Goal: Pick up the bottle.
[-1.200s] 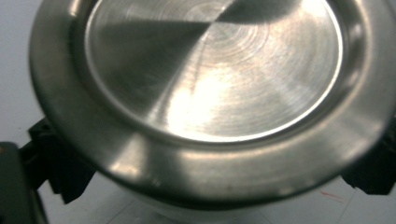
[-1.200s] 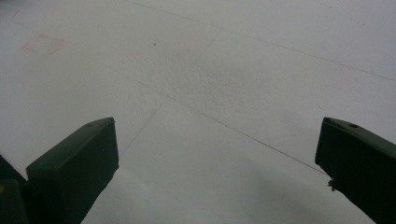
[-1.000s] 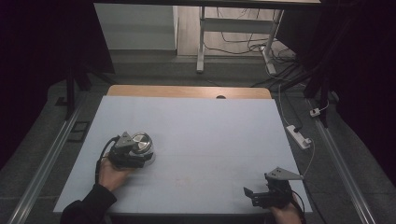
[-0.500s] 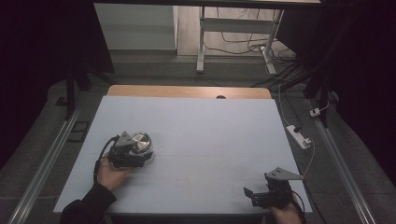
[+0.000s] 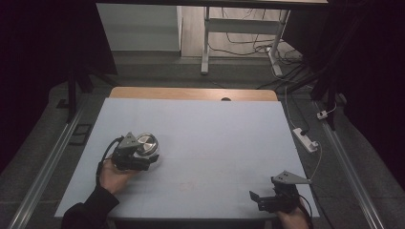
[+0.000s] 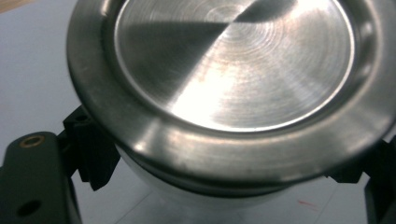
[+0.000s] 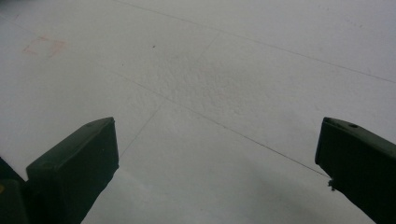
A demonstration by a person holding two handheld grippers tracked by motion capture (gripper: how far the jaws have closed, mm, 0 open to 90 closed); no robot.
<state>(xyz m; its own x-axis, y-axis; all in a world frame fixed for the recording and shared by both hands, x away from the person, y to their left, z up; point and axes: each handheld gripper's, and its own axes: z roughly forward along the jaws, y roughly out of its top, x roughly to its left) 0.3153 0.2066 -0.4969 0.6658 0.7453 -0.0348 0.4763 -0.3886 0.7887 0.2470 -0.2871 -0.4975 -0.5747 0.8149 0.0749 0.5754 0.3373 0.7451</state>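
We see the left claw [image 5: 149, 160] clamped around a round steel container [image 5: 146, 142] with a flat brushed lid, at the left side of the pale tabletop [image 5: 215, 129], in from its left edge. The right claw [image 5: 256, 199] rests at the near right corner with its jaws spread wide on nothing. Between them and toward the far edge lies bare surface.

left tool [image 6: 224, 186] | clamps steel cup [image 6: 233, 70] (base showing) | pale table [image 6: 32, 60]
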